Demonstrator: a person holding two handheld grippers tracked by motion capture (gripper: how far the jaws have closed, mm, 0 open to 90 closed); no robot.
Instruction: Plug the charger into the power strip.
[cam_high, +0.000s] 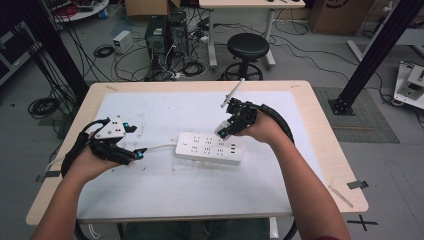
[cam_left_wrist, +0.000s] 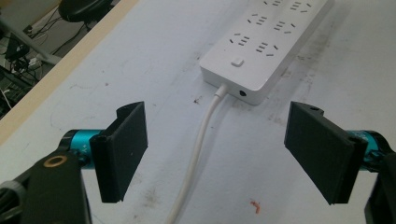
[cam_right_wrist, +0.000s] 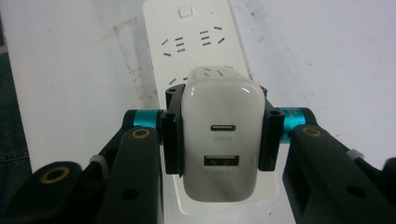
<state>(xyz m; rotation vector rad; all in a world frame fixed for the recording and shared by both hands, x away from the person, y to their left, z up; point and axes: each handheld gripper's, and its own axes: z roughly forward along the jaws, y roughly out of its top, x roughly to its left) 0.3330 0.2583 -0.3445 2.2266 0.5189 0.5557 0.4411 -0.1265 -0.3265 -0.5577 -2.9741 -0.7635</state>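
A white power strip lies across the middle of the white mat; its sockets and button show in the left gripper view and under the charger in the right gripper view. My right gripper is shut on a white USB charger, held just above the strip's right part; its two ports face the camera. My left gripper stands open near the strip's left end, its jaws either side of the white cable, not touching it.
The white mat covers most of the wooden table. Behind the table stand a black stool, computer cases and tangled floor cables. Black frame posts rise at both sides.
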